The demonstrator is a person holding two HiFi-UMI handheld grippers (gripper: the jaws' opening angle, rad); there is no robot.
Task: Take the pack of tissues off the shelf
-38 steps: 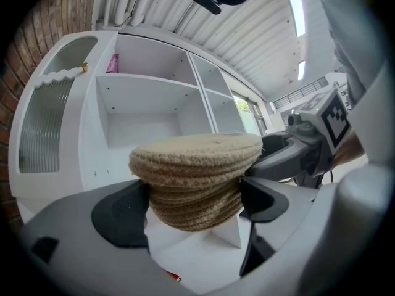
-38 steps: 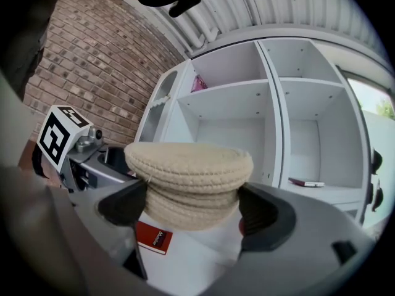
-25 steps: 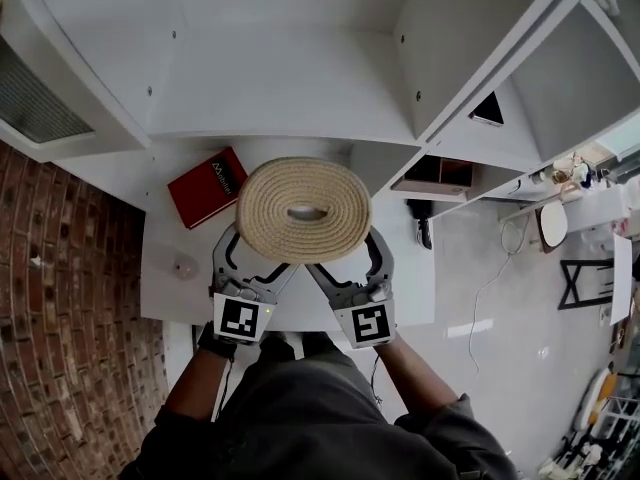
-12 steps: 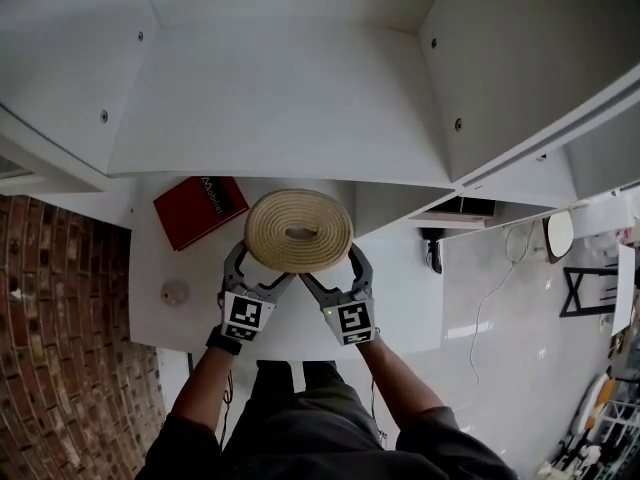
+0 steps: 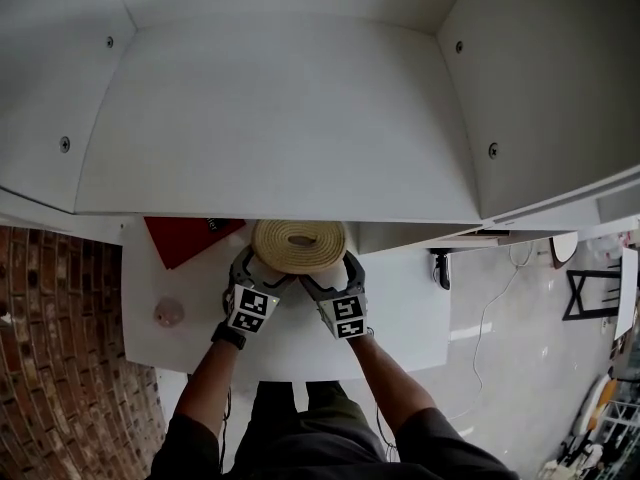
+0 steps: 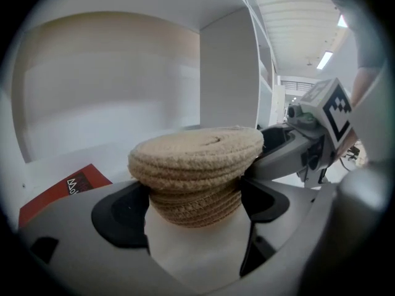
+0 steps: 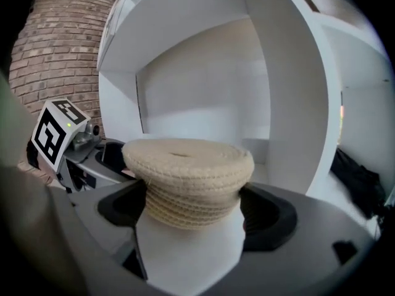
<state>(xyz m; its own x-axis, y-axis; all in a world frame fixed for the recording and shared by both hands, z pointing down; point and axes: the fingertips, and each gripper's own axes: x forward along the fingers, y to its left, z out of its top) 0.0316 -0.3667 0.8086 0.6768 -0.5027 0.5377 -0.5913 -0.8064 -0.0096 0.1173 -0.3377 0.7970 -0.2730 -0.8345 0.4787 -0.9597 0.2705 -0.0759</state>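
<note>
The pack of tissues (image 5: 298,246) is a round woven rope holder with a slot in its top. In the head view its far edge is hidden under the white shelf board (image 5: 280,128). My left gripper (image 5: 258,270) and right gripper (image 5: 335,270) clasp it from the near left and near right, over the white tabletop (image 5: 400,308). In the left gripper view the holder (image 6: 197,165) sits between the jaws of my left gripper (image 6: 194,217), with the right gripper (image 6: 308,147) beside it. In the right gripper view the holder (image 7: 188,177) is held by my right gripper (image 7: 191,221).
A red book (image 5: 185,236) lies on the tabletop to the left, half under the shelf. A small pink round thing (image 5: 168,313) sits nearer the left edge. A brick wall (image 5: 50,368) stands at the left. A black object (image 5: 440,266) lies off the table's right side.
Both grippers and the tissue holder have sunk toward the tabletop and look smaller. The shelf board now fills more of the view and covers the holder's far edge.
</note>
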